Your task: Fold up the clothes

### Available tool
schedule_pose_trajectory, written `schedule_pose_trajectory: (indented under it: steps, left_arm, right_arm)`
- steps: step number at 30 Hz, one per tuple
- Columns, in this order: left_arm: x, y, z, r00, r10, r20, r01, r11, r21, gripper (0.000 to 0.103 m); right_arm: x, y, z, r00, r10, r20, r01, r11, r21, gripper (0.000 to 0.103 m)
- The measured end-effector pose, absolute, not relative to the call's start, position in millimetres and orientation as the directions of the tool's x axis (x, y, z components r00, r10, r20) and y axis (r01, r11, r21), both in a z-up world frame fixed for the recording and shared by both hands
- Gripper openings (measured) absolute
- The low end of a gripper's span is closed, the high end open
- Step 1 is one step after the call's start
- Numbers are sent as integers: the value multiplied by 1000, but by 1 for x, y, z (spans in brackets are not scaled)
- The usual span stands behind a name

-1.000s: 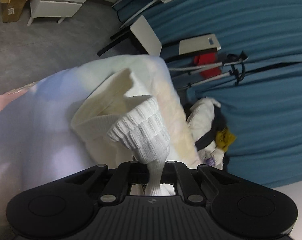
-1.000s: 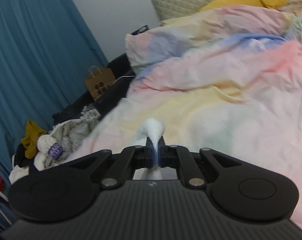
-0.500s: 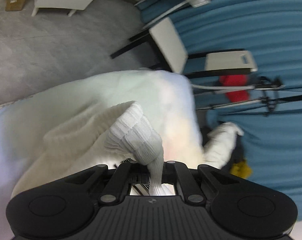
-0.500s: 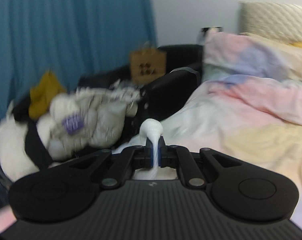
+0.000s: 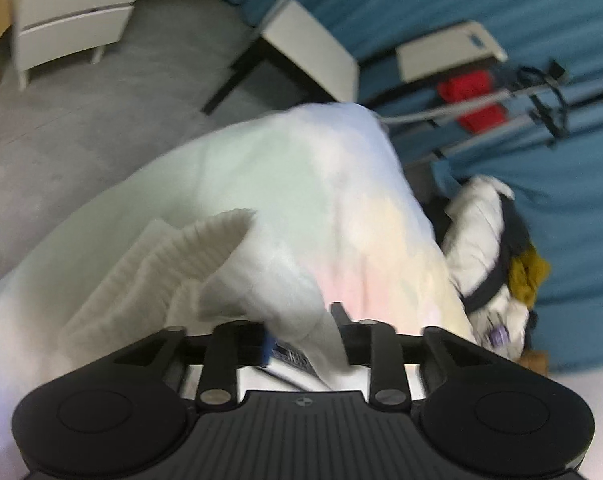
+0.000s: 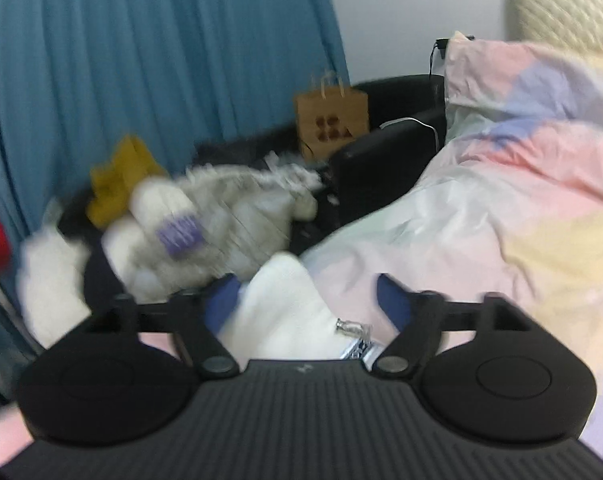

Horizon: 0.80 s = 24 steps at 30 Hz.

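A cream-white knit sweater [image 5: 189, 264] with a ribbed hem lies on the pastel duvet [image 5: 321, 184]. In the left wrist view my left gripper [image 5: 301, 332] is open, its jaws spread, with a fold of the sweater lying loose between them. In the right wrist view my right gripper [image 6: 309, 304] is also open, jaws wide apart, with a white part of the sweater [image 6: 289, 312] resting between them on the duvet [image 6: 521, 208]. A small metal clip or tag [image 6: 349, 326] shows at the sweater's edge. Both views are motion-blurred.
A pile of clothes [image 6: 205, 228] with a mustard garment [image 6: 117, 184] lies on a dark seat beside the bed. A brown paper bag [image 6: 331, 116] stands behind it. Blue curtains [image 6: 141, 60], a drying rack [image 5: 501, 104], white drawers [image 5: 69, 12] and grey floor [image 5: 81, 112] surround the bed.
Both grippers were shut on the sweater; both have opened and let it drop onto the duvet. The right wrist view has swung left toward the clothes pile.
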<state>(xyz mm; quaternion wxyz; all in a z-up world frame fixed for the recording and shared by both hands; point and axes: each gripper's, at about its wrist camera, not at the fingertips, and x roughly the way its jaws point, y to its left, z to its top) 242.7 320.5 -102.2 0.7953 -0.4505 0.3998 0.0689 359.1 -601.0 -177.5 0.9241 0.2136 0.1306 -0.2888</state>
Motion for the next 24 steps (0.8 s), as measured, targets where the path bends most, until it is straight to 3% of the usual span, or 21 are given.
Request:
schedule_pose_trajectory:
  steps: [1,6,8,14,18,24]
  left_arm:
    - [233,315,-95,683,-240,-690,-452,603,-657,71]
    - [172,290,-72,743,-248,-621,-359,636,-683,81]
    - [149,281,-70,746,-246,-619,-362,631,-686,81]
    - [92,269,-90,725,-287,-626,-458,478,-749,82]
    - [81,258,-119,690,-392,-609,-506,341,-792,82]
    - [98,260,-151,651,-401,-644,-587,271,-763,82]
  right_arm:
    - [339,-604,-178,814,-465,-348,576,723,381,82]
    - [229,-631,-215,841,-423,-336,510,419,751,83]
    - [188,-634,-238,837,-425,-345,495,315,810,84]
    - [139,-639,-285,893,-254,-373,423,187,887,84]
    - [148,-631,-283,934,-150,-325,354,257,899,84]
    - [190,-633,-292,933,-59,-355,352,354,866,81]
